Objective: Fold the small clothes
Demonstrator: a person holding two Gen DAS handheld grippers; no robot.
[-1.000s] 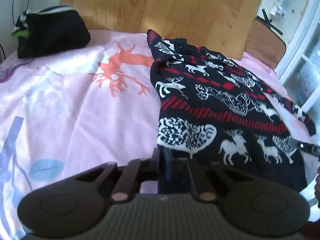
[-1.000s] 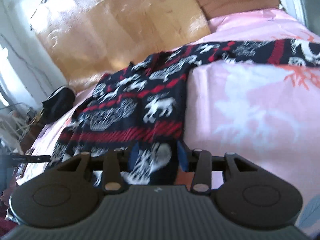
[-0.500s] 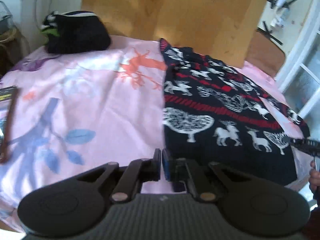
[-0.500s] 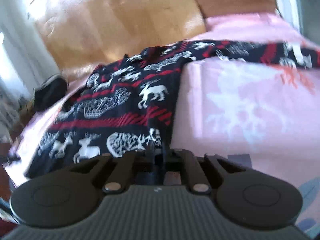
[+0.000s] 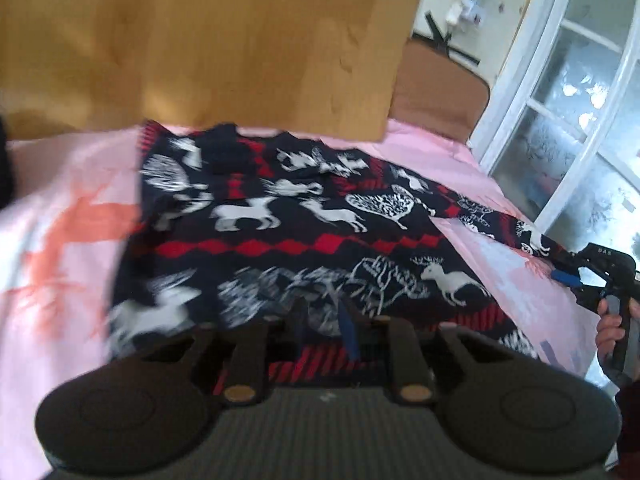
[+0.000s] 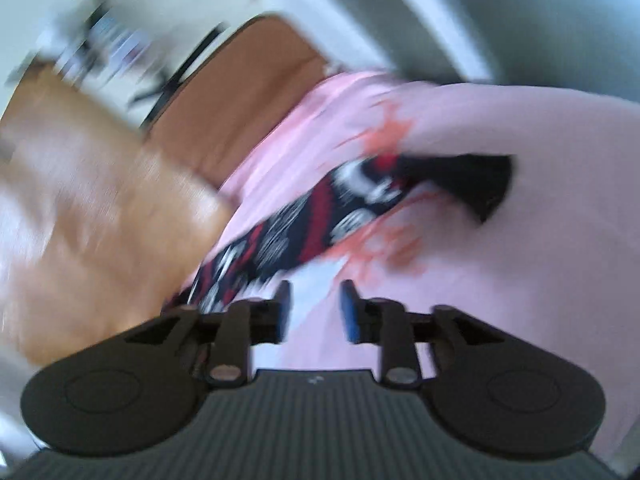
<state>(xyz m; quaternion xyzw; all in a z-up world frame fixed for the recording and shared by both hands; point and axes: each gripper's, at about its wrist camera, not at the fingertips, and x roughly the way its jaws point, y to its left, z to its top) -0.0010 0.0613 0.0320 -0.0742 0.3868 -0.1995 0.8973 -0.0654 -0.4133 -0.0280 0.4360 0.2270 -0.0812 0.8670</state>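
Sweater (image 5: 304, 236) lies spread on pink bed sheet (image 5: 60, 248), body folded, one sleeve (image 6: 320, 224) stretching out to side, headboard (image 5: 208, 40) behind. Left tongs (image 5: 322, 320) low over near hem, jaws just opened a crack, blue pads apart; blur hides whether any cloth sits between. Right tongs (image 6: 314, 312) beside sleeve, jaws just opened, gap partway, only sheet between pads, nothing held. In left view, hand (image 5: 612, 332) grips right tool near sleeve cuff. Window (image 5: 580, 92) at right.
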